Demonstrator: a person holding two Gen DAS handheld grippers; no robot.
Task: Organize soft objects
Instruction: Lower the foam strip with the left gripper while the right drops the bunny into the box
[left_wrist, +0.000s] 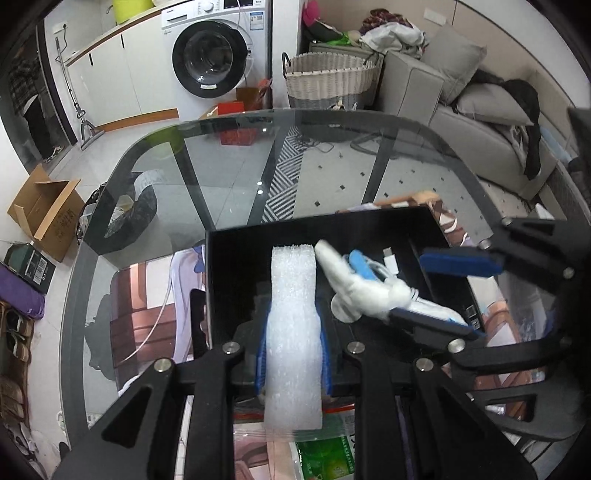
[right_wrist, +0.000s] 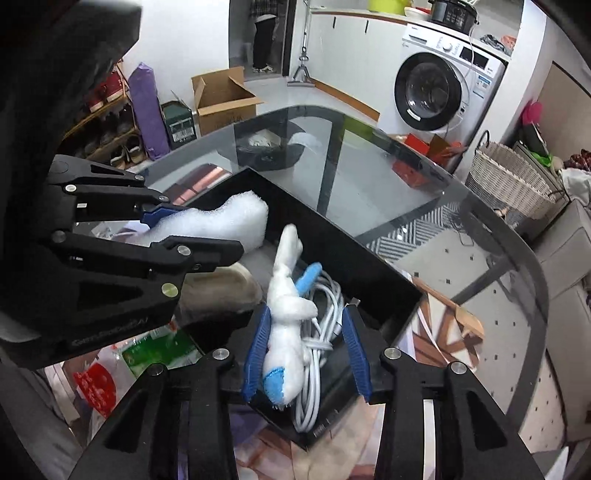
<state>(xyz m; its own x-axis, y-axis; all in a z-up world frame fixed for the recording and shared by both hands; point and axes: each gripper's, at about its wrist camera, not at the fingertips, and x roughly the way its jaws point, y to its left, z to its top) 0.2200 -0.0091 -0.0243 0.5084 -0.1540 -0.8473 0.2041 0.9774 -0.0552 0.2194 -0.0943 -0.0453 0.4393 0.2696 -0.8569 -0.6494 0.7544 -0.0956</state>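
A strip of white foam (left_wrist: 293, 332) stands pinched between the blue pads of my left gripper (left_wrist: 293, 328), which is shut on it above a black box (left_wrist: 236, 266). In the right wrist view the same foam (right_wrist: 229, 221) sticks out of the left gripper (right_wrist: 195, 232) over the box's rim (right_wrist: 332, 236). A white and blue plush toy (right_wrist: 288, 317) lies in the box on a coiled white cable (right_wrist: 325, 306). My right gripper (right_wrist: 306, 317) straddles the toy, open: the toy leans on the left pad and a gap shows at the right pad. The left wrist view shows the toy (left_wrist: 354, 284) beside the right gripper (left_wrist: 406, 286).
The box sits on a round glass table (left_wrist: 229, 177) with printed mats under it. A green packet (right_wrist: 155, 350) and a beige soft thing (right_wrist: 221, 291) lie near the box. A wicker basket (left_wrist: 328, 79), a washing machine (left_wrist: 210, 55), a sofa (left_wrist: 480, 122) and a cardboard box (left_wrist: 48, 210) stand around.
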